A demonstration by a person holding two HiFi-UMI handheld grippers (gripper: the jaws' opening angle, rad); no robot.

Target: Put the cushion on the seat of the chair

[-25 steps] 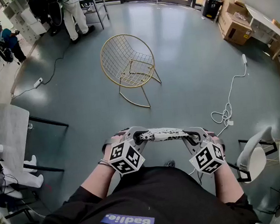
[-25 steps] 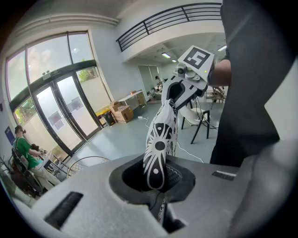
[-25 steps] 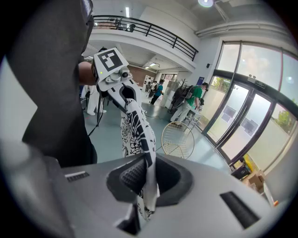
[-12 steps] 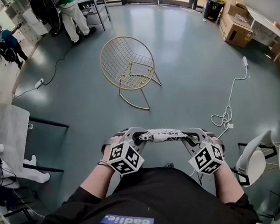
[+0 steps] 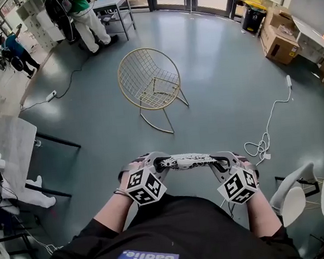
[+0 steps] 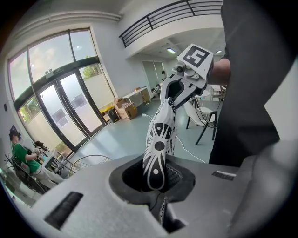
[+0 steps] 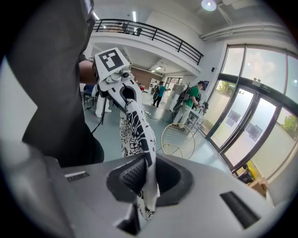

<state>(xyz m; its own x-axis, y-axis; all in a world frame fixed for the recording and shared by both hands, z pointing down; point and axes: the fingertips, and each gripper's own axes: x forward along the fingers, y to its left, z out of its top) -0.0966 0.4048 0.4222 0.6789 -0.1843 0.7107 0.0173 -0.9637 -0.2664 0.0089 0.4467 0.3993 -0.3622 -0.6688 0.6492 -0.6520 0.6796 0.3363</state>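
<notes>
A flat white cushion [image 5: 187, 162] with black patterns hangs edge-up between my two grippers, close in front of the person's body. My left gripper [image 5: 156, 166] is shut on the cushion's left end [image 6: 156, 160]. At the other end my right gripper [image 5: 218, 161] is shut on the cushion [image 7: 142, 144]. The gold wire chair [image 5: 148, 78] stands on the grey floor well ahead, its seat bare; it also shows small in the right gripper view [image 7: 178, 141] and at the lower left of the left gripper view [image 6: 88, 165].
A white cable [image 5: 266, 132] lies on the floor to the right. Cardboard boxes [image 5: 282, 41] sit far right, a white chair [image 5: 292, 190] near right. People stand by a table [image 5: 89, 16] at the far left. A black-framed table [image 5: 15, 153] is on the left.
The chair sits lower and nearer in the head view than before. Both grippers still hold the cushion the same way in front of the body.
</notes>
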